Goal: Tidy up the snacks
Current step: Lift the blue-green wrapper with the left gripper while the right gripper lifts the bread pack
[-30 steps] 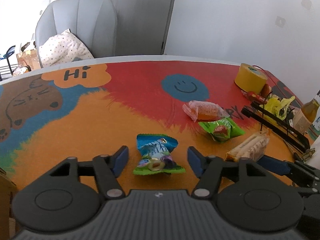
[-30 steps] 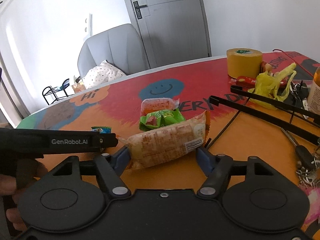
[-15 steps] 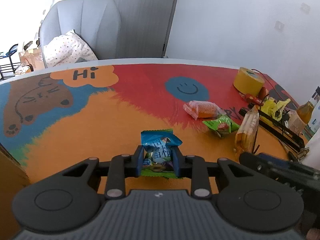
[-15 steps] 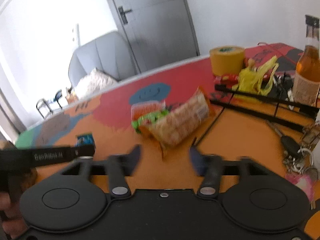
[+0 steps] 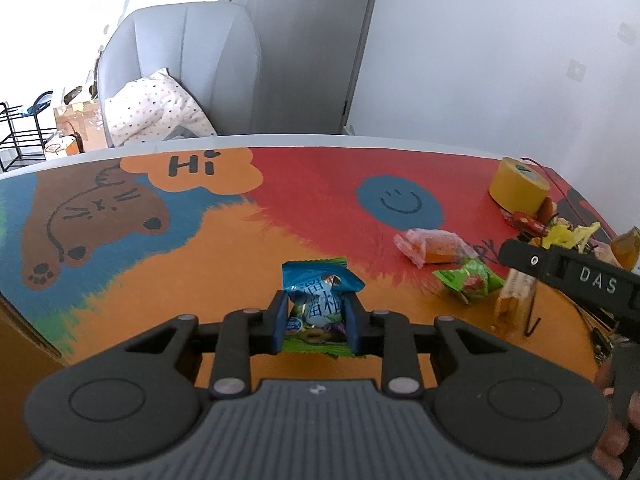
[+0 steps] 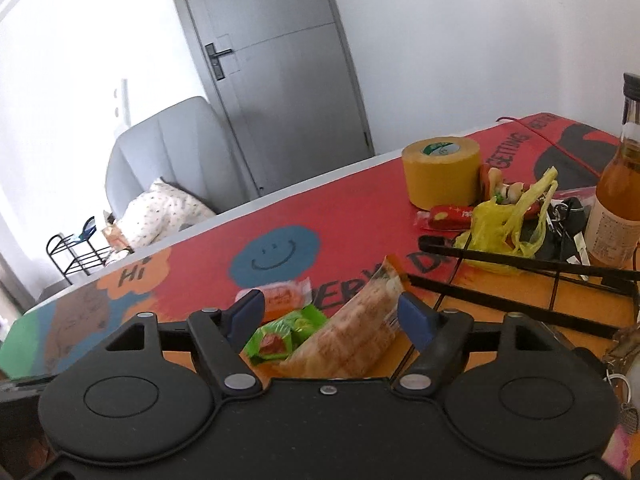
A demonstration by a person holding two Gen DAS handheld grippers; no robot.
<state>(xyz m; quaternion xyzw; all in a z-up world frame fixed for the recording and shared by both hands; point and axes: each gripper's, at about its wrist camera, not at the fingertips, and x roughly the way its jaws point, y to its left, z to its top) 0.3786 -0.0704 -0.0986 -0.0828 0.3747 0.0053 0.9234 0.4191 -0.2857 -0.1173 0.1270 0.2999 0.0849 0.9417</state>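
Note:
My left gripper (image 5: 316, 322) is shut on a blue and green snack packet (image 5: 318, 304), held just above the orange part of the table. My right gripper (image 6: 332, 316) is open. A long cracker packet (image 6: 356, 336) stands tilted between its fingers, its lower end hidden behind the gripper body; whether a finger touches it I cannot tell. It also shows upright in the left wrist view (image 5: 514, 300). A green candy packet (image 6: 280, 336) and an orange jelly packet (image 6: 286, 294) lie just beyond; both show in the left wrist view, green (image 5: 468, 280) and orange (image 5: 434, 244).
A yellow tape roll (image 6: 440, 170), a yellow plastic bag (image 6: 504, 224), a small red packet (image 6: 450, 213), keys (image 6: 570, 216) and an amber bottle (image 6: 620, 200) crowd the table's right side. A black wire frame (image 6: 520, 280) lies there. A grey chair (image 5: 180, 72) stands behind the table.
My left gripper closed on the blue packet and lifted it slightly. My right gripper tipped the cracker packet from lying flat to standing on end and moved in close over it.

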